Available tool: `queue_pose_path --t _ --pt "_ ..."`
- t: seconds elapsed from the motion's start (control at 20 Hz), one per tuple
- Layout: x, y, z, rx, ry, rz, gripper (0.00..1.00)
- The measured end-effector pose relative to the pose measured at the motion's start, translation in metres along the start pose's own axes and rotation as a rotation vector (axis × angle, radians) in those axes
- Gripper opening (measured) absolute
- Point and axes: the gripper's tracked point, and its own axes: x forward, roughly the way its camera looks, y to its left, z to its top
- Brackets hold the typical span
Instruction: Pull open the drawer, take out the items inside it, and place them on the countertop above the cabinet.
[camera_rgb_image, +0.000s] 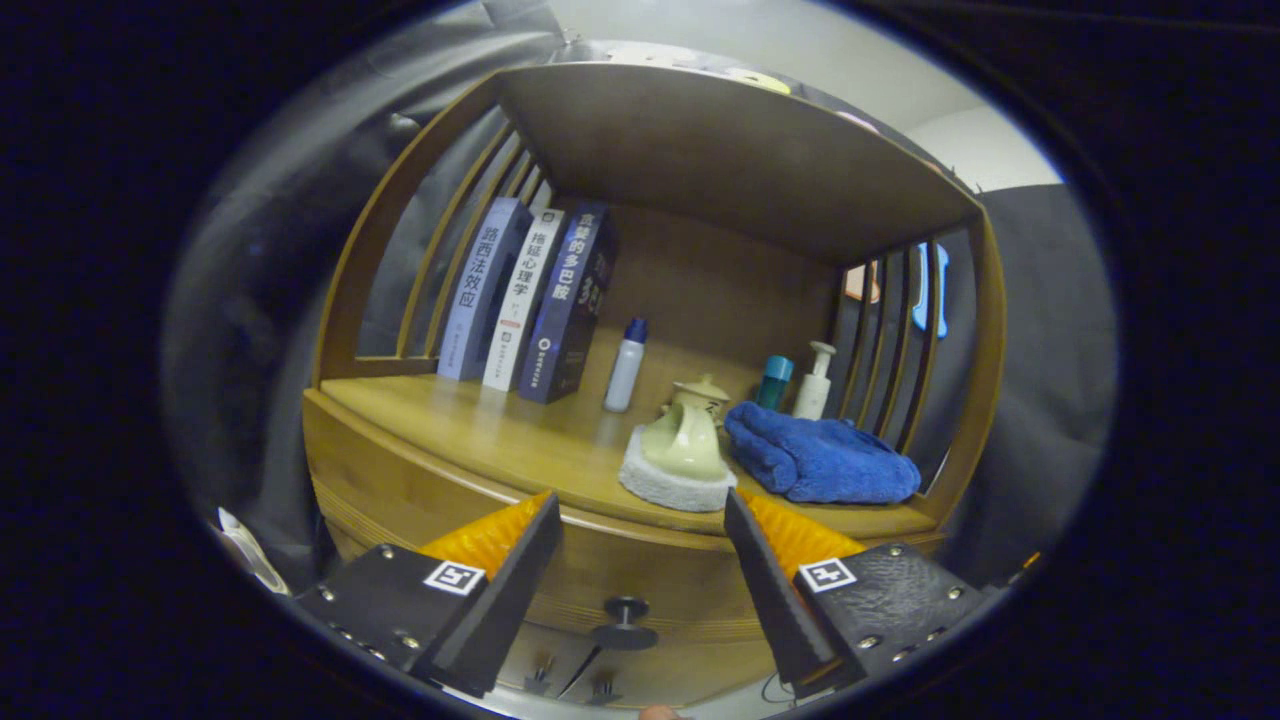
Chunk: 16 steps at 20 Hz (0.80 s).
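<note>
Three books (527, 300) upright, leaning, at the back left corner of the countertop (480, 425), close against the slatted left side of the wooden cabinet (740, 150). One small white bottle with a blue cap (625, 365) just right of the books, near the back wall. One pale ceramic teapot (690, 440) with lid, seated on a round white pad (665, 485), near the front edge of the countertop at about mid-width. One folded blue towel (820, 460) just right of the teapot, touching or nearly touching it, reaching toward the front right corner. Behind the towel, at the back right corner, a teal-capped container (775, 380) and a white pump bottle (815, 380) side by side, beside the slatted right side.

Below the countertop's front edge, a drawer (640, 580) with a dark round knob (625, 620) at its middle; drawer front flush with the cabinet face, closed; contents hidden.

Gripper (640, 545) in front of the drawer, jaws wide apart, holding nothing; knob between the two fingers, not touched by either. Teapot and pad beyond the fingertips, above the gap. Square marker tags on top of both fingers.
</note>
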Motion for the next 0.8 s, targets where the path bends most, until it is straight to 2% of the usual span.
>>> queue_pose_path --t 0.3,0.8 --pt "-0.049 -0.072 0.026 0.048 -0.039 0.007 0.98" --pt "-0.132 -0.247 0.099 0.175 -0.182 -0.045 0.98"
